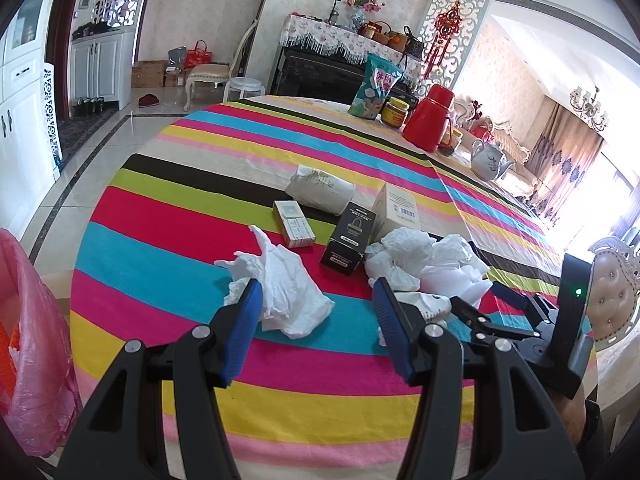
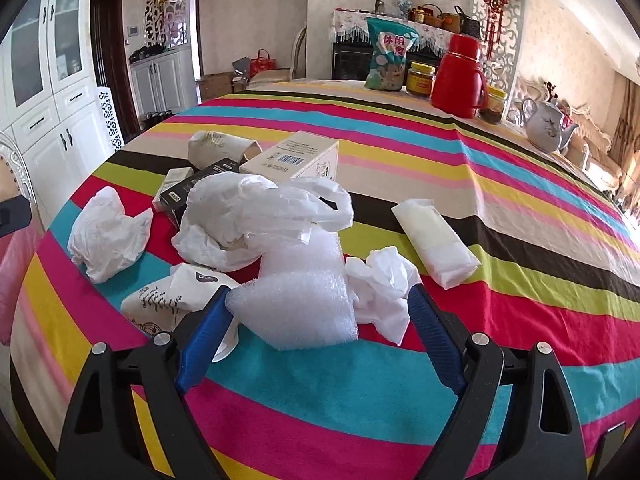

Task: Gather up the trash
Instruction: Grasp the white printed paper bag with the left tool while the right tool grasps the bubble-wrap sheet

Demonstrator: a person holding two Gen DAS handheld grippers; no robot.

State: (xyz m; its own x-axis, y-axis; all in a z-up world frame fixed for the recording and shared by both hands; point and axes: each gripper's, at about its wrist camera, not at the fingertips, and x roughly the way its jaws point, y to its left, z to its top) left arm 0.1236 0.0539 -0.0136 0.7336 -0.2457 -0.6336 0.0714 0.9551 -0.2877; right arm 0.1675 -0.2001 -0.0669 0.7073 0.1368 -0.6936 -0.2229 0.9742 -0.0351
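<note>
While both tools hang over the striped worktop (image 1: 168, 208), each stands released, pads apart; the left tool (image 1: 316, 312) frames a crumpled white tissue (image 1: 286, 292) without pressing it; the right tool (image 2: 320, 312) brackets a foam wrap (image 2: 304, 300) and a second tissue (image 2: 384, 284); boxes (image 1: 348, 240) lie farther off; a pink bag (image 1: 28, 312) hangs at the near left edge.

Matt striped cloth (image 2: 400, 380) — crinkled foam wrap (image 2: 304, 300)
</note>
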